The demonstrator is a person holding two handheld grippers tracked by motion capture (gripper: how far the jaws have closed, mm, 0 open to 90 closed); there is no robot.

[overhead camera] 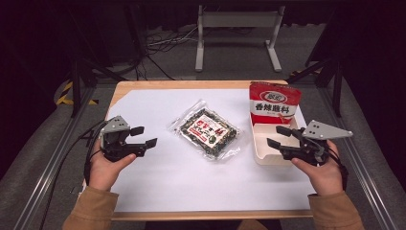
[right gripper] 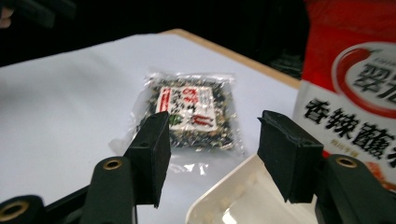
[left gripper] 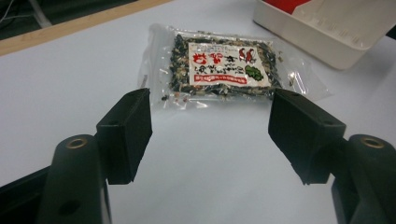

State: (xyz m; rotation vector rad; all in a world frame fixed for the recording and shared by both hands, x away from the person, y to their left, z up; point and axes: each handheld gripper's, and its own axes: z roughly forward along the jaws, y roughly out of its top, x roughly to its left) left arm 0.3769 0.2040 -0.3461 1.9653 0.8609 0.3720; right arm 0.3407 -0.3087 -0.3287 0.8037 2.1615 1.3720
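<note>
A clear packet of dark dried seasoning with a red and white label [overhead camera: 207,128] [left gripper: 219,67] [right gripper: 189,109] lies flat at the middle of the white sheet. A red and white snack bag [overhead camera: 274,104] [right gripper: 355,88] stands upright in a shallow white tray [overhead camera: 264,154] [left gripper: 327,35] [right gripper: 224,203] at the right. My left gripper [overhead camera: 144,136] [left gripper: 210,135] hovers open to the left of the packet, jaws pointing at it. My right gripper [overhead camera: 278,136] [right gripper: 212,154] is open over the tray's near end, with nothing between its jaws.
White paper [overhead camera: 158,182] covers most of the wooden table [overhead camera: 143,85]. Beyond the far edge stand a grey metal frame [overhead camera: 237,33], black stand legs and loose cables on the floor. Metal rails run along both sides of the table.
</note>
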